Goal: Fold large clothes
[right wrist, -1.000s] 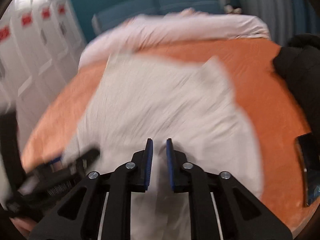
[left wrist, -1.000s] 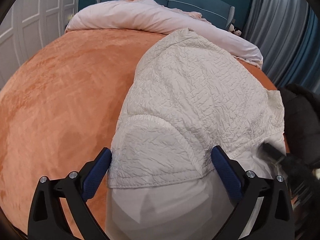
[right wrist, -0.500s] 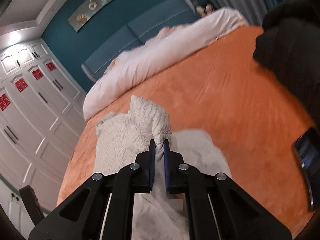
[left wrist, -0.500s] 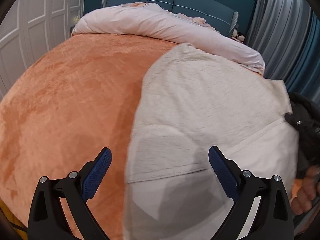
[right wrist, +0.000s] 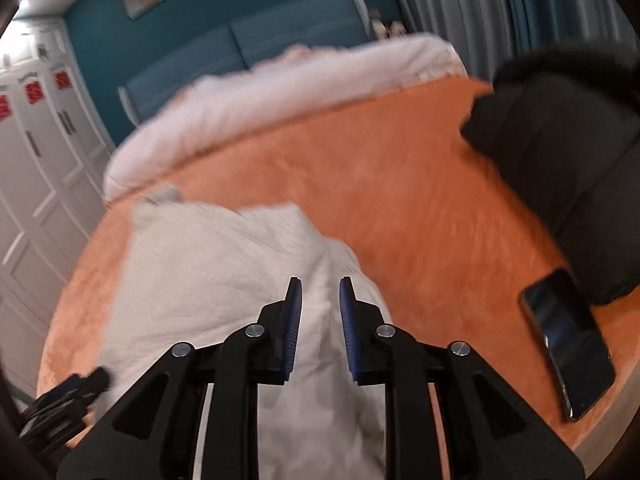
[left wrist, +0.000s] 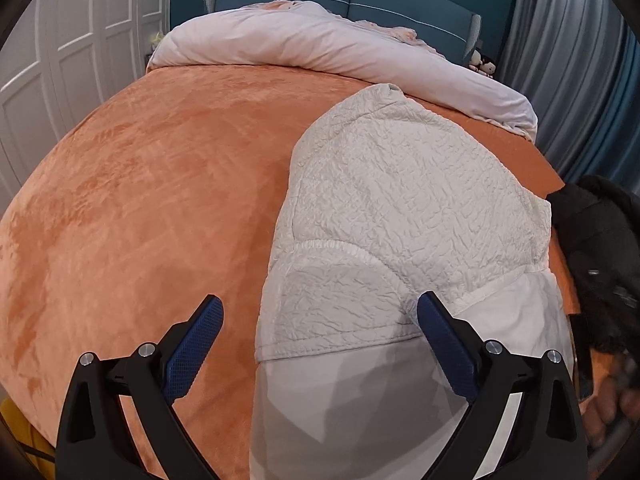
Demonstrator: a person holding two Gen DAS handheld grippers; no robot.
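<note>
While the white garment (left wrist: pixel 400 208) lies folded lengthwise on the orange bed (left wrist: pixel 140 200), toward its right half and short of the rolled duvet (left wrist: pixel 320 52), the step in hand looks like finishing a fold and setting up the next. The right gripper (right wrist: pixel 320 300) has just been opening; its jaws stand a little apart over the cloth's near ridge, and no fabric appears pinched between the pads, so it reads as a release. The left gripper (left wrist: pixel 320 332) hangs wide open above the near hem, one finger (left wrist: pixel 192 344) over bare bed, the other (left wrist: pixel 444 344) over cloth, gripping nothing. To do this well, I would let the released layer settle flat before moving on, then take both near corners, pinching all layers at the hem rather than just the crinkled top one. Carry them evenly toward the far end so the edges meet square. Keep the right side clear of the black coat (right wrist: pixel 560 152) and the phone (right wrist: pixel 568 344) lying beside the garment.
</note>
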